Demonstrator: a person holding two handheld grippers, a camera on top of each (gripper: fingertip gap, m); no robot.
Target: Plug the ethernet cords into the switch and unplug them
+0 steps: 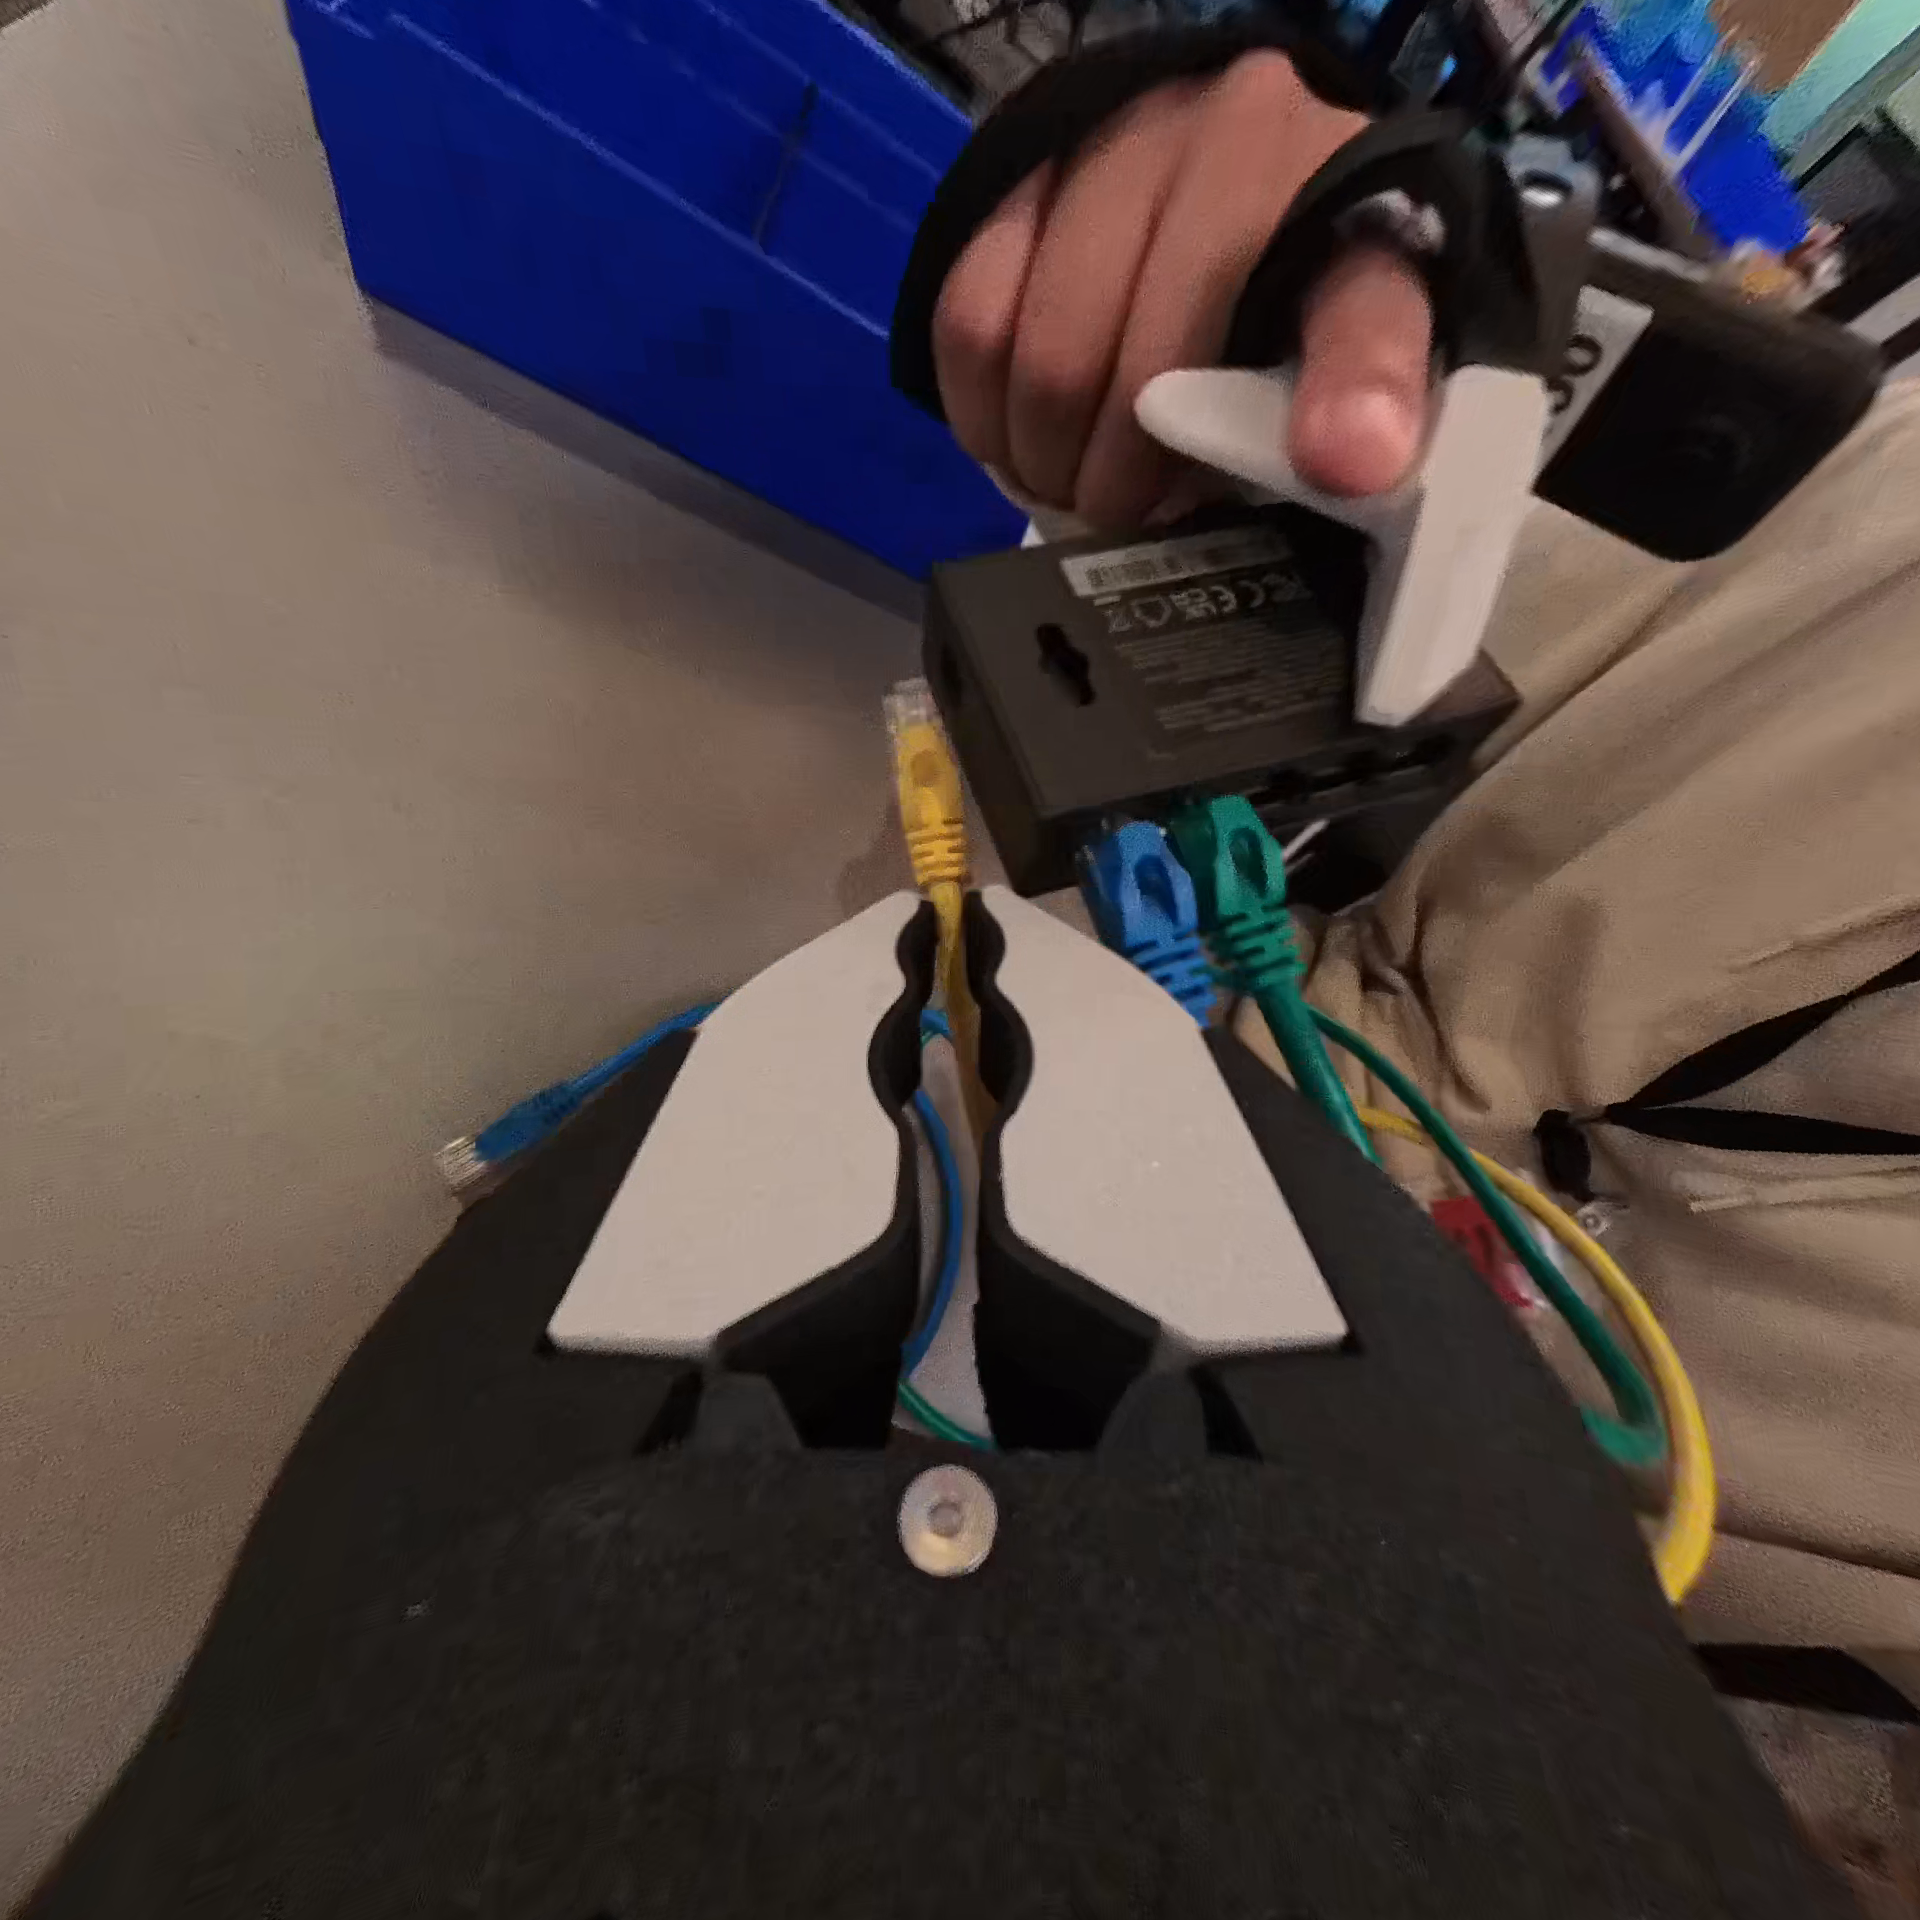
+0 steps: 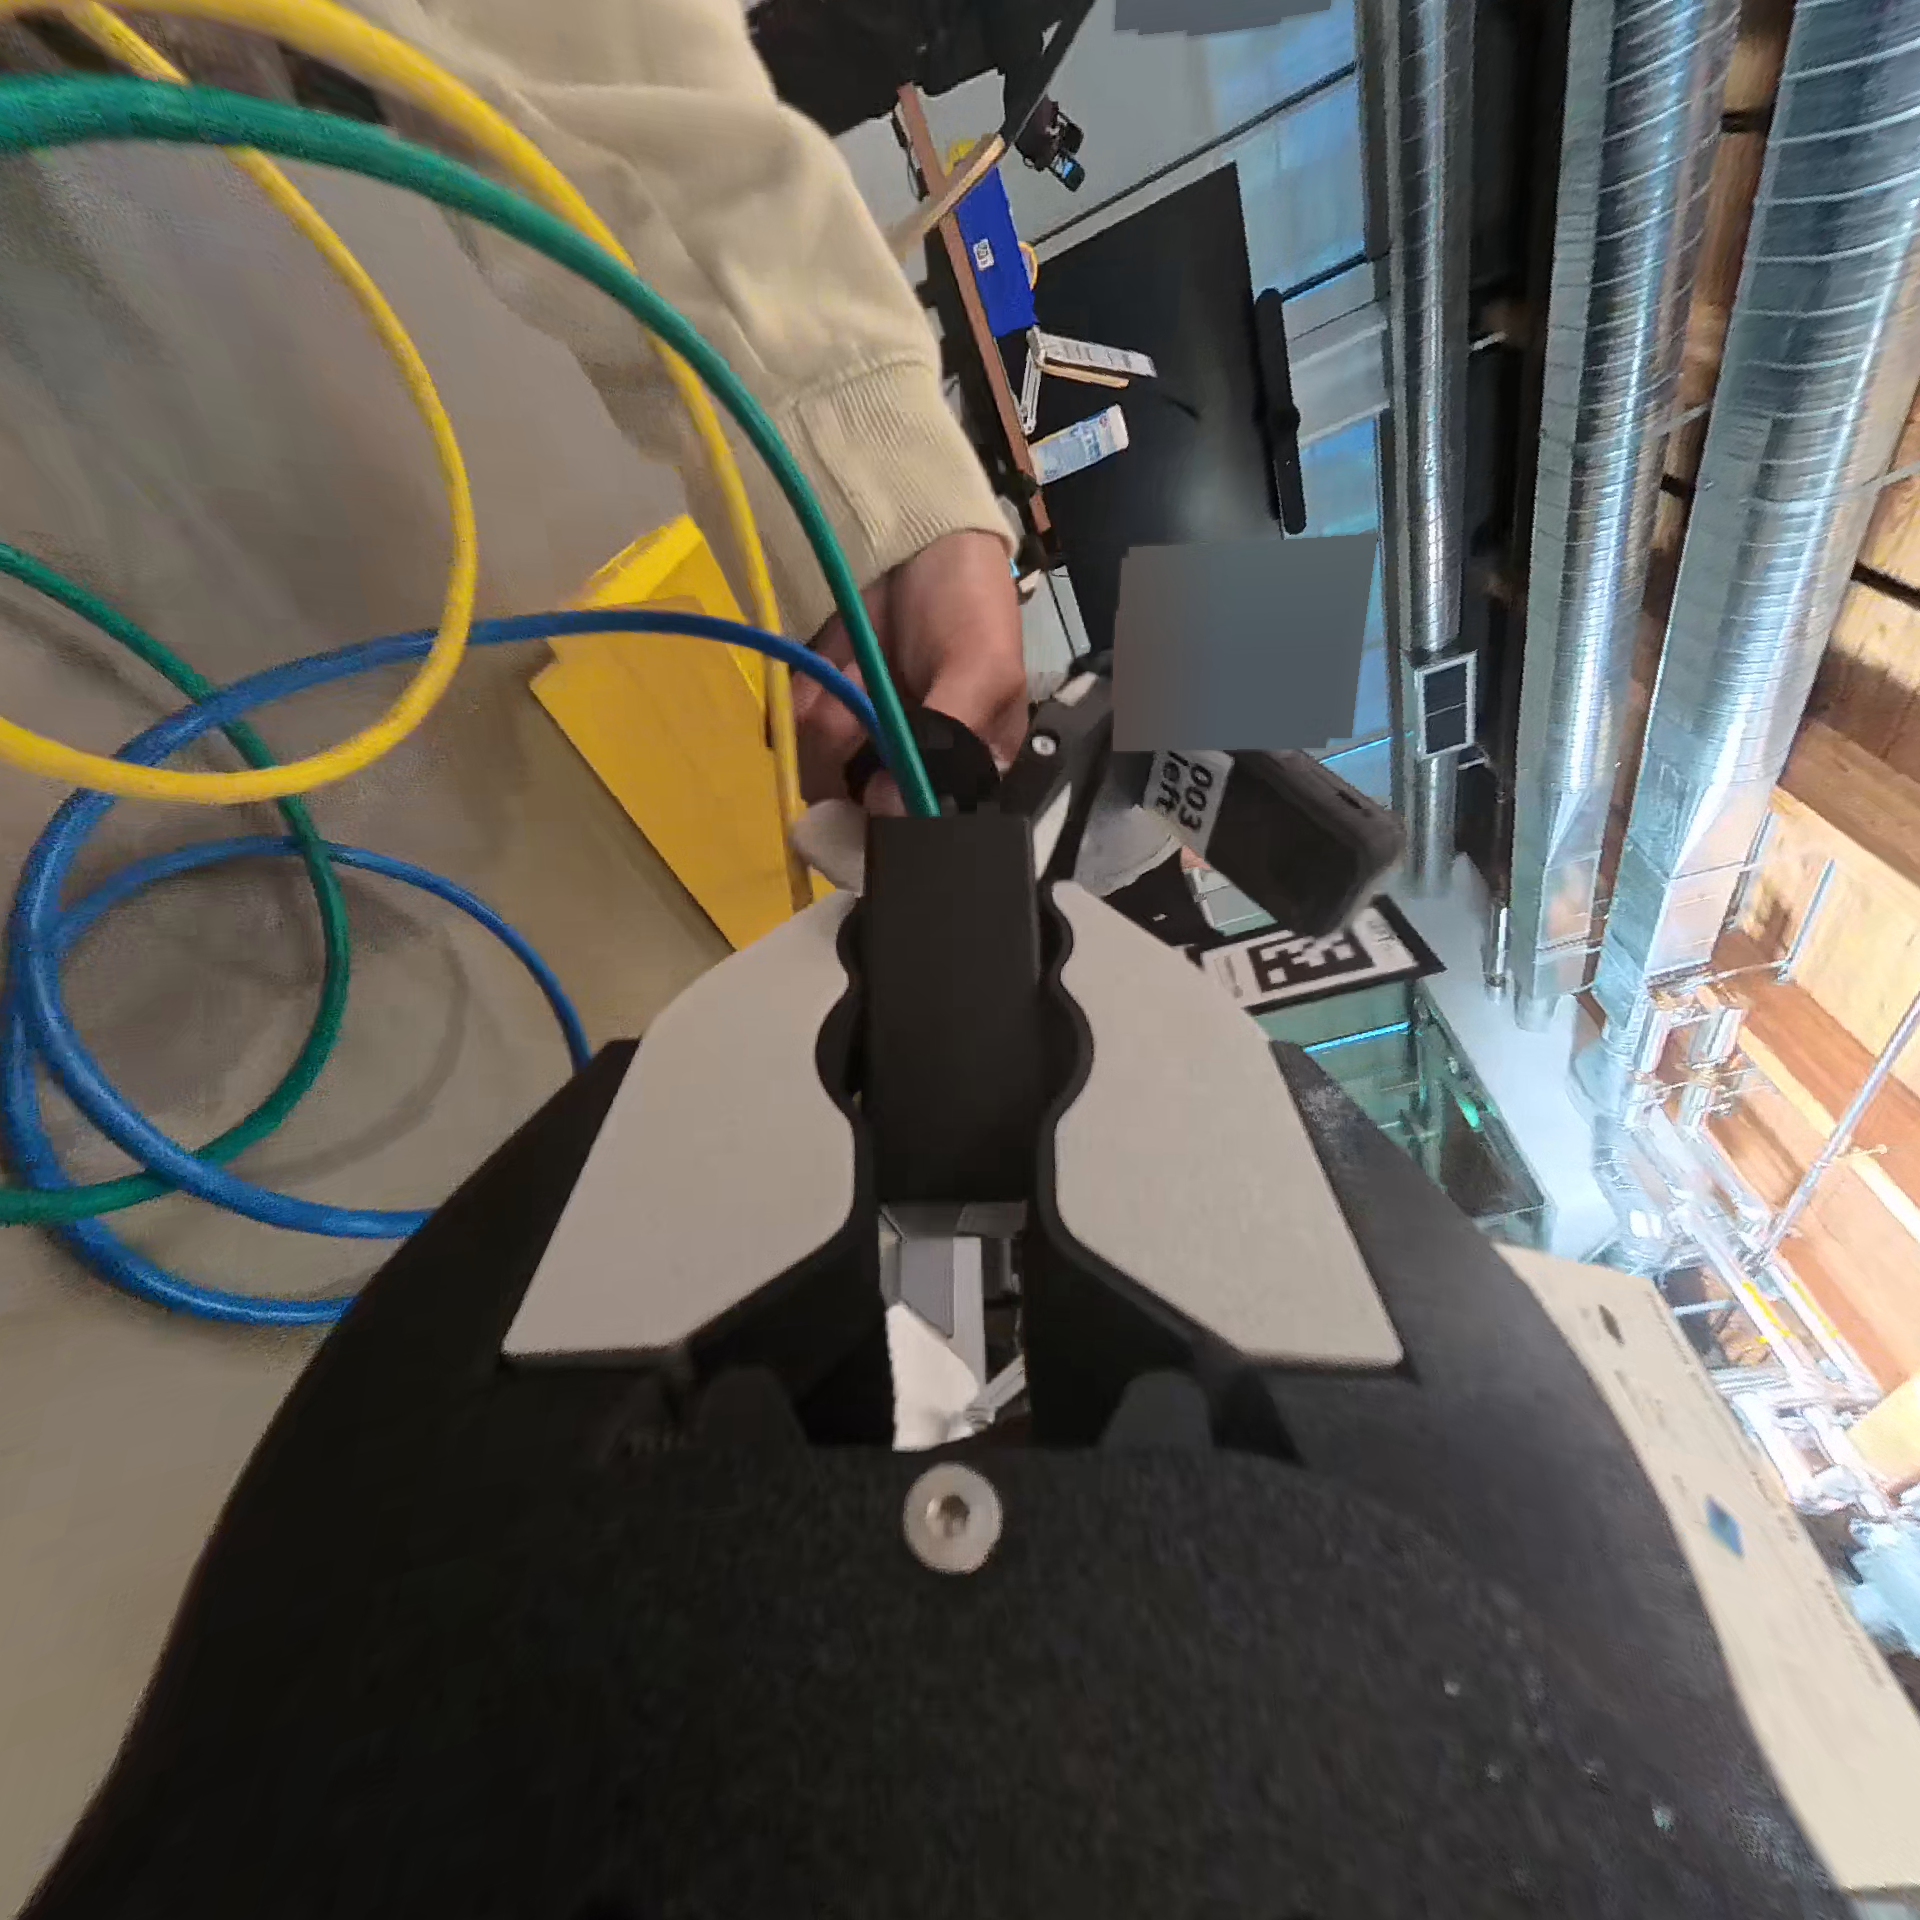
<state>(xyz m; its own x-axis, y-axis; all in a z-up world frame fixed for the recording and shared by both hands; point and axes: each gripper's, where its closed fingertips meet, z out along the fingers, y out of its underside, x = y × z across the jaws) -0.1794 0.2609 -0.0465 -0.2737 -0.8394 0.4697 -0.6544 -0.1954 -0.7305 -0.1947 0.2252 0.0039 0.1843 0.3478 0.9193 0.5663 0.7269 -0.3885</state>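
Yellow cord pinched and free, switch held aloft with blue and green plugged in.

At the centre of the left wrist view, the left gripper (image 1: 948,909) is closed narrow on the yellow cord (image 1: 954,971) just behind its boot, the clear plug tip sitting beside the switch (image 1: 1164,707) but outside it. The right gripper (image 2: 948,914) clamps the switch body in the middle of its own view. The blue plug (image 1: 1143,904) and green plug (image 1: 1242,883) are seated in ports on the lower edge. To do this step well, I judge the yellow plug should be squared to its port and pushed or drawn straight along its axis, while the right gripper braces the switch. A label (image 1: 1205,613) with small print and marks covers the switch's face, and a tag and a square code marker (image 2: 1309,961) show at centre right of the right view.
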